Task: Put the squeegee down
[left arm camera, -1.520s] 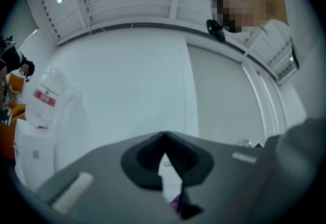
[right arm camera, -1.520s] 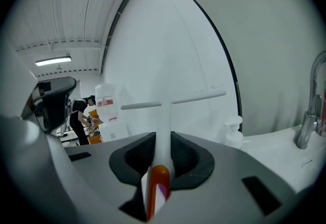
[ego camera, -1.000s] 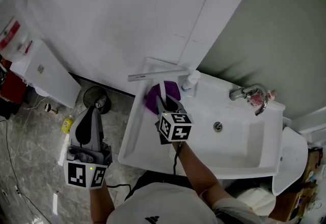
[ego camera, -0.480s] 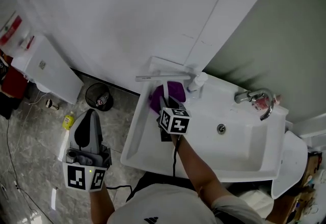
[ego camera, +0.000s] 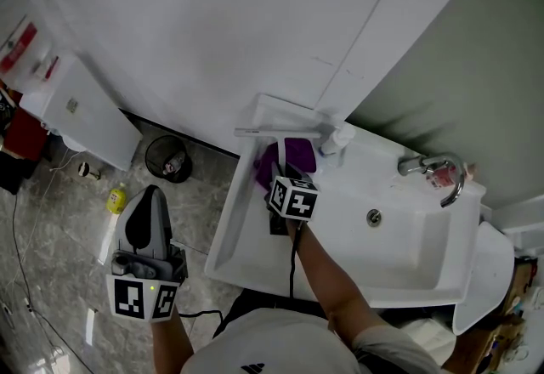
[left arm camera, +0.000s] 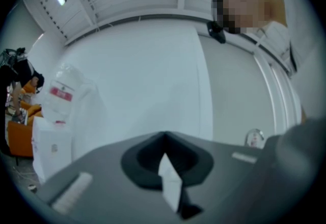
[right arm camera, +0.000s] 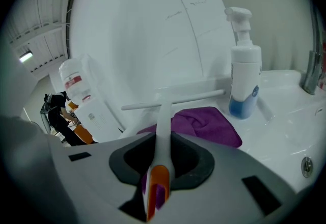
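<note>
The squeegee has a white handle with an orange end and a long pale T-bar blade. My right gripper is shut on the handle and tilts downward over the sink's back left corner. The blade hangs just over a purple cloth lying there, also seen in the head view; I cannot tell whether they touch. My left gripper hangs off to the left above the floor, jaws together, holding nothing I can make out.
A white foam pump bottle stands right of the cloth, and a chrome faucet is further right. On the floor to the left are a round bin, a small yellow bottle and a white cabinet.
My right gripper has sunk with the squeegee toward the sink's back left corner and tipped further down. The left gripper has dropped slightly.
</note>
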The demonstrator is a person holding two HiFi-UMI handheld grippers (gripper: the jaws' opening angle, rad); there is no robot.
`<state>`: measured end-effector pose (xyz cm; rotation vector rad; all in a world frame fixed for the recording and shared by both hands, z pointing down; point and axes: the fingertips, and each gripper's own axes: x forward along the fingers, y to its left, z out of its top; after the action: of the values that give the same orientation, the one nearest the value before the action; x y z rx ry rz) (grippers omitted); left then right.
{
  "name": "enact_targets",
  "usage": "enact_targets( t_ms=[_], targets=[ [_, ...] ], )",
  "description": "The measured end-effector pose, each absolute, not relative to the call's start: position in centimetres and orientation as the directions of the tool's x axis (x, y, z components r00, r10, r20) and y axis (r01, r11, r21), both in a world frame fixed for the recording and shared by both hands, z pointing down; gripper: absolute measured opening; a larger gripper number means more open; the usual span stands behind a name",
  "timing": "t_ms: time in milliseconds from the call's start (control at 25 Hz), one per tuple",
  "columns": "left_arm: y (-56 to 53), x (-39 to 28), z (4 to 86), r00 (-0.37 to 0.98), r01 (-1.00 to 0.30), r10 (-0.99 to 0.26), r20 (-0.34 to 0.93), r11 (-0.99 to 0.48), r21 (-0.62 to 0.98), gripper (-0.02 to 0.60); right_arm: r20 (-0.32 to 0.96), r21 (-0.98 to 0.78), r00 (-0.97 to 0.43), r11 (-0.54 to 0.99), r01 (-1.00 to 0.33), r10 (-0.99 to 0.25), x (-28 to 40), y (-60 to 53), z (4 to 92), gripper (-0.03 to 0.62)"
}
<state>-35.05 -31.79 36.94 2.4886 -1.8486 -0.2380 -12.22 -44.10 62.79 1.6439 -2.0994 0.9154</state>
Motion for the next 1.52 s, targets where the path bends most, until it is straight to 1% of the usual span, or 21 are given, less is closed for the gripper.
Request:
enact_targets(
  t_ms=[400, 600, 760, 840, 960, 1240, 1520],
  targets=[
    [-32.2, -35.0, 37.1, 0.28, -0.948, -0.955, -0.101, -0.292, 0.126, 0.008, 0.621, -0.291, -0.288, 0.127, -0.948, -0.729, -12.1, -44.2, 62.9, 0.092],
    [-32.1, -34.8, 36.9, 0.281, -0.947, -0.954, -0.106, -0.294, 0.129, 0.008, 0.594, -0.266, -0.287, 0.153, -0.952, -0.751, -12.0, -44.1, 61.6, 0.11],
    [-32.0, -34.2, 36.7, 0.285, -0.946, -0.952, -0.114, -0.299, 0.128, 0.008, 0.559, -0.245, -0.29, 0.18, -0.953, -0.777, -11.8, -43.6, 60.0, 0.11],
    [-31.9, -33.9, 36.5, 0.287, -0.945, -0.95, -0.119, -0.302, 0.127, 0.008, 0.536, -0.219, -0.291, 0.202, -0.955, -0.793, -11.6, -43.2, 59.0, 0.081],
    [-31.7, -33.2, 36.1, 0.29, -0.944, -0.948, -0.129, -0.306, 0.124, 0.008, 0.499, -0.178, -0.299, 0.241, -0.954, -0.813, -11.4, -42.6, 57.4, 0.003],
    [-30.4, -31.1, 34.9, 0.298, -0.942, -0.943, -0.15, -0.316, 0.113, 0.008, 0.426, -0.13, -0.356, 0.333, -0.934, -0.832, -10.8, -40.3, 54.0, 0.002],
    [-28.3, -28.3, 33.5, 0.296, -0.943, -0.939, -0.172, -0.316, 0.101, 0.008, 0.334, -0.118, -0.381, 0.363, -0.924, -0.862, -8.3, -37.4, 49.5, 0.002]
  ],
)
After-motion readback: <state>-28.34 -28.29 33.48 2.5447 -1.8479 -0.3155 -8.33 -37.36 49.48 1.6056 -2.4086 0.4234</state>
